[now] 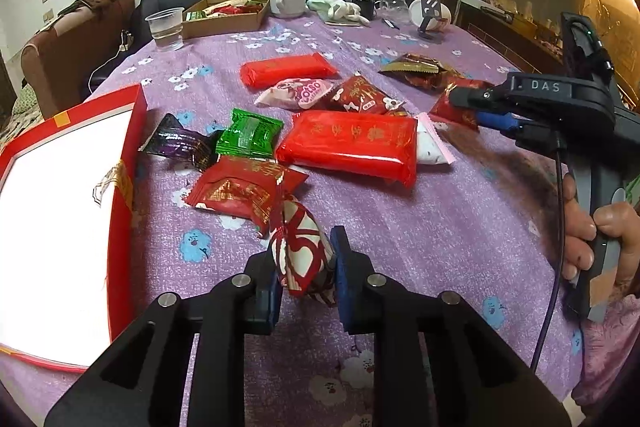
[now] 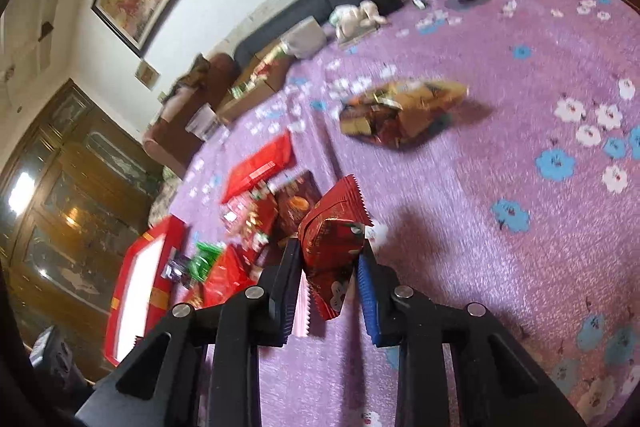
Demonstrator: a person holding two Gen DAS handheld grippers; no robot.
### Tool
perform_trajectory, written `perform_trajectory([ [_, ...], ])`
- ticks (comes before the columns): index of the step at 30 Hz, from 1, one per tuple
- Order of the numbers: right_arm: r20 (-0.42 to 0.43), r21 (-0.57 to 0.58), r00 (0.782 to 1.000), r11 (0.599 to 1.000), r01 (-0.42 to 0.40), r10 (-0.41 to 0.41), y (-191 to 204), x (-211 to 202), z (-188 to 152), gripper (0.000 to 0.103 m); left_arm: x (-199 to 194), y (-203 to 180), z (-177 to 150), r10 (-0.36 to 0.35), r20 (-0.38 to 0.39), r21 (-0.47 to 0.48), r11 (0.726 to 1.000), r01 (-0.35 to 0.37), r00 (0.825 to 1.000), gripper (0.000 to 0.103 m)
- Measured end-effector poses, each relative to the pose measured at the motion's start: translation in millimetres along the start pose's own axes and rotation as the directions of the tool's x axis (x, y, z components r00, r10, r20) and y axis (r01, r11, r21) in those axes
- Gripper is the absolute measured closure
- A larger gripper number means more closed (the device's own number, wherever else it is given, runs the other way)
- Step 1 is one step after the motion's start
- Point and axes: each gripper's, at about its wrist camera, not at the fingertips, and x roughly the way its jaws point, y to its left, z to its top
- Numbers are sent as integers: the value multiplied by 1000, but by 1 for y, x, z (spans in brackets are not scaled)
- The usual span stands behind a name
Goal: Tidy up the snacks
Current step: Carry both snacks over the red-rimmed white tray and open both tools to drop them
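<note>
— While clamped in the left gripper [image 1: 306, 267], pointing which way?

— Straight out along the fingers. Long axis of the red-and-white snack [image 1: 300, 251] running up toward the pile and leaning slightly left, twisted end farthest out, right by a small red packet [image 1: 244, 193]. Squeezed on both sides by the blue pads [image 1: 344, 279], over the purple flowered tablecloth [image 1: 440, 227], near the red box [image 1: 134, 131] at the left.

— And on the right side?

— Closed as well: right gripper [image 2: 330, 267] pressing on the held red packet [image 2: 332, 243]. Long axis roughly in line with the fingers, one serrated end up and away, the other hanging down toward the camera. Touching the cloth or lifted clear, impossible to tell. From the left wrist view, nipped at the right edge of the pile.

— Counting what lies loose?

— Large flat red packs [image 1: 348, 143]: two, one nearer, one farther, both lying with long sides across the view. Small red packets on the cloth: two plainly seen. One pink packet [image 1: 296, 93] between the large packs. One green packet [image 1: 250, 133], one dark purple packet [image 1: 180, 143] just beside it, closest to the red box. One white packet [image 1: 432, 143] half tucked under the nearer large pack. One gold-and-brown pack [image 1: 416, 69] farther back, apart from the rest.

— Beyond the pile?

— One cardboard box [image 1: 224, 15] with more snacks inside, one clear plastic cup [image 1: 164, 27], one white mug [image 1: 288, 3].
</note>
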Motion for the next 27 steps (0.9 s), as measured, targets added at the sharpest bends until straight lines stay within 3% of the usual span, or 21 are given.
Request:
perform_trajectory([
  [11, 33, 26, 999, 999, -38, 37, -2, -8, 6, 76, -16, -1, 9, 92, 79, 34, 995, -95, 993, 84],
  [27, 78, -14, 996, 999, -34, 35, 4, -15, 4, 76, -37, 19, 18, 150, 158, 2, 988, -152, 976, 84],
])
